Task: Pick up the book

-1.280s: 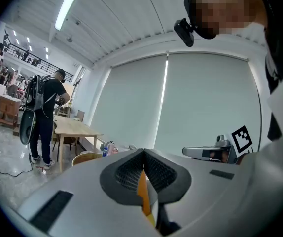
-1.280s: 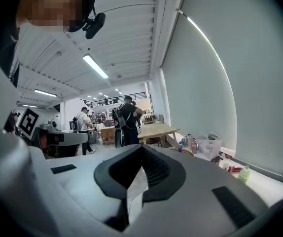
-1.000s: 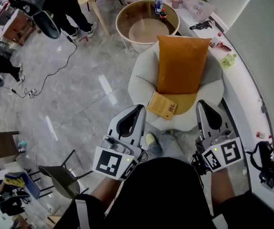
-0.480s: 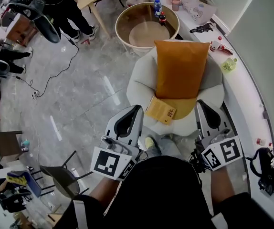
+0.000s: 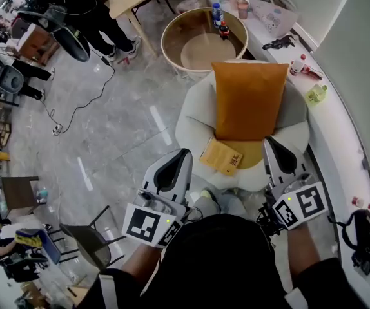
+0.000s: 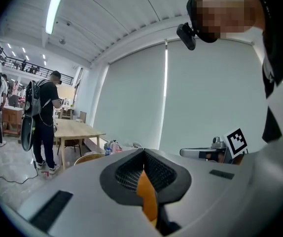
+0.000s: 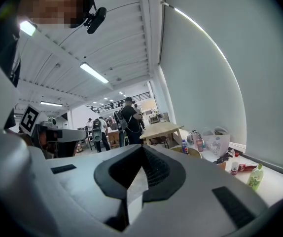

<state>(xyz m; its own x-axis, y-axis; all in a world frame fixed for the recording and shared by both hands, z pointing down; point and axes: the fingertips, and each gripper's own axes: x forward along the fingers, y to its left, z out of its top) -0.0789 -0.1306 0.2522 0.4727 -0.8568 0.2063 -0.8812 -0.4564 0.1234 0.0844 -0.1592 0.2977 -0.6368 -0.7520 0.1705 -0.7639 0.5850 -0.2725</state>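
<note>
The white armchair (image 5: 194,114) carries an orange cushion (image 5: 249,98). The book (image 5: 222,156) lies flat on the seat at the cushion's 7 o'clock. The left gripper (image 5: 184,154) and right gripper (image 5: 272,143) are both clenched, holding nothing. Best to open one, approach low, and pinch the book's free edge.

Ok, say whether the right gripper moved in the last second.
Yes. The right gripper has advanced toward the white round armchair: in the head view its fingers now reach the orange rectangular cushion's lower edge; earlier a gap remained.
</note>
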